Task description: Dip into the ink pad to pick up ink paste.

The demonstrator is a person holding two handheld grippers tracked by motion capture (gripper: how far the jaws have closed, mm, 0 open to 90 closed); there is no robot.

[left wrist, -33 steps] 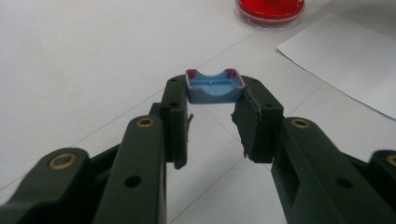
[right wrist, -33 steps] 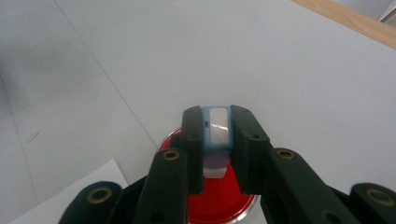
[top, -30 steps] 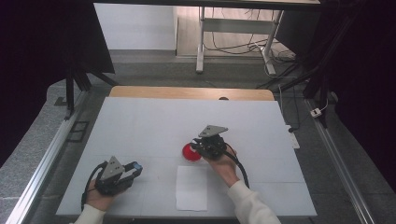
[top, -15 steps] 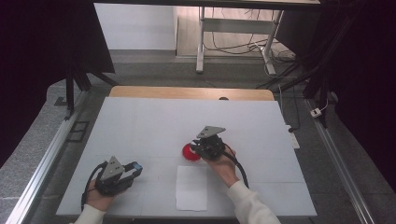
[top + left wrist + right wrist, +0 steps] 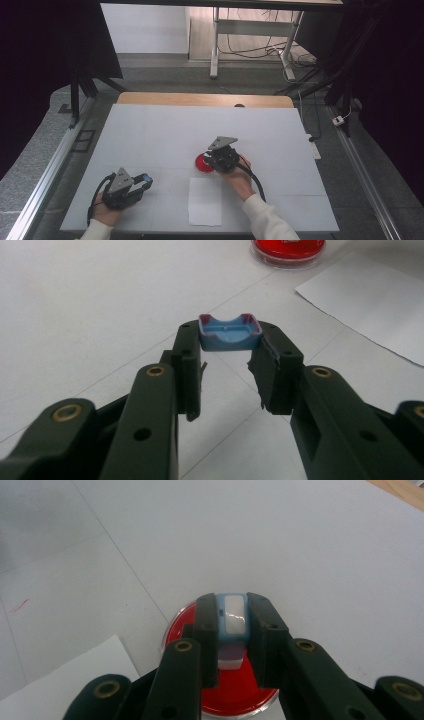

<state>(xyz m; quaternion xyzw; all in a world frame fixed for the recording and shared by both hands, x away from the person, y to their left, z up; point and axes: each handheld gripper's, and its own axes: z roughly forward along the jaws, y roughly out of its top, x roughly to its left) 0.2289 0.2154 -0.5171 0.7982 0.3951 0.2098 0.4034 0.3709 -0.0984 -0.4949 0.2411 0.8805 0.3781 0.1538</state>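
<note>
In the left gripper view a small blue cap [image 5: 230, 334] with dark red edges sits pinched between the tips of my left gripper [image 5: 227, 342], which is shut on it. In the high view that gripper [image 5: 141, 181] rests low at the table's front left. My right gripper [image 5: 232, 612] is shut on a small light-blue piece with a white face [image 5: 233, 616] and holds it just above a round red dish [image 5: 240, 692]. From above, the right gripper [image 5: 213, 161] overlaps the red dish [image 5: 201, 163] near the table's middle.
A white sheet of paper [image 5: 205, 201] lies flat in front of the dish, also seen as the paper [image 5: 370, 300] and the paper [image 5: 60, 687]. The table top [image 5: 160, 135] is white with a wooden strip [image 5: 200, 99] along its far edge.
The right gripper has drifted slightly toward the person and left, over the red dish. The left gripper has stayed in place.
</note>
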